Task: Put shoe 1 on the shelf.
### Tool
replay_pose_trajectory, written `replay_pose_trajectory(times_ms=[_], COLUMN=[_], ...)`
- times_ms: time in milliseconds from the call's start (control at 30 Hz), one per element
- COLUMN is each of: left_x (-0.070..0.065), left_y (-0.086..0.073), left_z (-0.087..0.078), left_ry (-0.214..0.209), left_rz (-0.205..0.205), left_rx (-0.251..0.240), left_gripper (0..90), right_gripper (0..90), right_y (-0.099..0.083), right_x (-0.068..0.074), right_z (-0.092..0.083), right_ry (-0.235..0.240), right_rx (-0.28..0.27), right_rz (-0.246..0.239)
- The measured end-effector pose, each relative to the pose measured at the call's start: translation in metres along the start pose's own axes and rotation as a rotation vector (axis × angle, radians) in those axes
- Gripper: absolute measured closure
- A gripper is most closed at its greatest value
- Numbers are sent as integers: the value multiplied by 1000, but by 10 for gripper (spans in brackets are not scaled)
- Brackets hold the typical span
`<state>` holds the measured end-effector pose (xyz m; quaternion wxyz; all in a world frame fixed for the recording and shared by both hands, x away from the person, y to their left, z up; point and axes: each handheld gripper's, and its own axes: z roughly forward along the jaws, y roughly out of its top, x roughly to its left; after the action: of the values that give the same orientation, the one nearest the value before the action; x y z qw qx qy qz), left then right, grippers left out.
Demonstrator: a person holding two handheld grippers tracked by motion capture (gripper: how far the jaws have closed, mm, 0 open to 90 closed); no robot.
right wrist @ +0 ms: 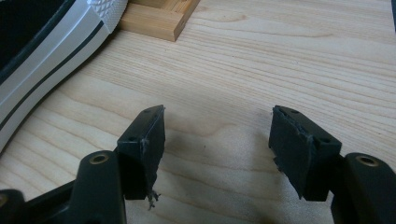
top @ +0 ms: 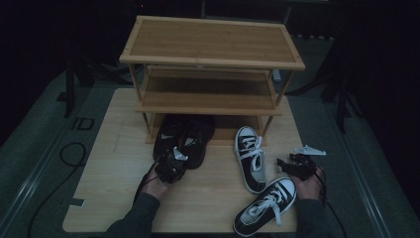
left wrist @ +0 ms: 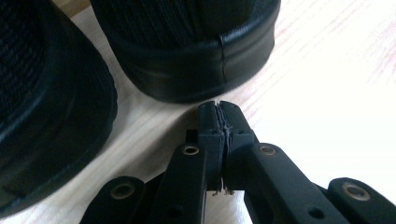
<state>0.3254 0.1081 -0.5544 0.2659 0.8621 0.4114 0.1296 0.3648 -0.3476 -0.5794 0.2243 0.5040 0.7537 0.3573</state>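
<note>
The left gripper [left wrist: 218,108] has its jaws pressed together with nothing between them, just behind the heel of a black shoe [left wrist: 196,51] (its pair [left wrist: 42,107] stands beside it) in front of the rack [top: 210,62]. The right gripper [right wrist: 217,140] rests with jaws apart over the bare table [right wrist: 280,60], near a sneaker [right wrist: 46,60].
</note>
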Motion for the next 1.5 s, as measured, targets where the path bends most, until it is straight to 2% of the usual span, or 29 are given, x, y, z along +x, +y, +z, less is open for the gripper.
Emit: replay_pose_trajectory(times_ms=[67,167,533,733,933,1033,1367,1500], left_x=[2,4,3,1,-7,-4,5,2], left_y=[2,4,14,13,13,15,23,31], left_z=[1,3,7,4,3,5,9,14], left_ry=[14,12,37,22,16,8,27,19], left_rz=[-9,-25,-23,-29,9,-6,-48,-29], left_rx=[-1,-1,9,-7,-12,-5,-4,3], left_gripper=[883,883,883,882,881,886,896,898], right_gripper=[356,356,356,356,356,356,356,356], right_y=[0,0,0,0,0,0,0,0], right_x=[0,0,0,0,0,0,0,0], right_z=[0,0,0,0,0,0,0,0], right_ry=[1,1,1,1,0,0,0,0], right_rx=[0,0,0,0,0,0,0,0], right_rz=[1,1,1,1,0,0,0,0])
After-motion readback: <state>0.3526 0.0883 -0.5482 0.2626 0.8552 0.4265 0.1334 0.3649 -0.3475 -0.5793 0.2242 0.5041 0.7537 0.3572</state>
